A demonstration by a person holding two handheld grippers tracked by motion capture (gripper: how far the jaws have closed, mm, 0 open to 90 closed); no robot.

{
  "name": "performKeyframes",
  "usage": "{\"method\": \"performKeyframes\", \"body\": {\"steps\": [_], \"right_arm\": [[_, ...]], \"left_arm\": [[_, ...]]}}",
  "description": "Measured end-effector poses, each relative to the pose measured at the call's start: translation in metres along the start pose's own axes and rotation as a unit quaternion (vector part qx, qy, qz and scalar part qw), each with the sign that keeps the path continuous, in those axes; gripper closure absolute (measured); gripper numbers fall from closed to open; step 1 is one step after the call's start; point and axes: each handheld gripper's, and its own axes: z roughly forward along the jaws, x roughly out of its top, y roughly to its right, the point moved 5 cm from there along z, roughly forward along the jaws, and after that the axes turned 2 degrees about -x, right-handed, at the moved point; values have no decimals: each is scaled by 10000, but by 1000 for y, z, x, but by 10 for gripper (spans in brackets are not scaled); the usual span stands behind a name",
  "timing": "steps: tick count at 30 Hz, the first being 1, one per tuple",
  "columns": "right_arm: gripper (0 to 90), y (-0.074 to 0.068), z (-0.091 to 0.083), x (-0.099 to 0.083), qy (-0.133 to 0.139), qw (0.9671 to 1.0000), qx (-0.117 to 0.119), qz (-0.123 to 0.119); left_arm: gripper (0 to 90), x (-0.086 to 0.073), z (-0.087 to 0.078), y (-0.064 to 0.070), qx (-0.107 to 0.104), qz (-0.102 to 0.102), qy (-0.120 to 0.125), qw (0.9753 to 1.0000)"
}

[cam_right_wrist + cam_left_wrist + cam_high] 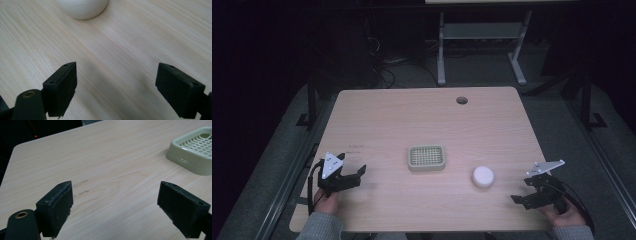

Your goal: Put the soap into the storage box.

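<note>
Wooden table (412,120): soap dish (427,157) lies lengthwise left-right, upright.

We see dim room in high view, surroundings near black; wooden table (422,130) only lit surface, light falling from above. High view soft, grainy, low detail. Left gripper view brighter, wood grain sharp mid-frame, jaws at bottom slightly blurred. In right gripper view we catch broad soft shadow band across table between jaws; white round object (82,7) at top edge out of focus, no glare.
</note>
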Motion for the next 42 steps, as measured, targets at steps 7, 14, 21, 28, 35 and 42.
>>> {"method": "performKeyframes", "body": {"steps": [7, 14, 21, 28, 35, 42], "right_arm": [[164, -6, -2, 8, -50, 9999, -49, -143], [164, -13, -3, 23, -235, 9991, -54, -349], [162, -16, -5, 35, -255, 9986, -34, -457], [146, -19, 3, 47, -515, 9970, 167, -560], [144, -23, 10, 62, -662, 9949, 196, -734], [144, -30, 17, 75, -799, 9922, 226, -928]], "left_arm": [[128, -2, 0, 3, -44, 4, -53, 10000], [128, -2, 0, 2, -45, -16, -34, 10000], [128, -2, 1, 2, -48, 7, -41, 10000], [128, -2, 1, 2, -23, -1, -39, 10000], [128, -2, 0, 1, -10, 9, -31, 10000], [128, -2, 0, 0, 8, -5, -29, 10000]]}}
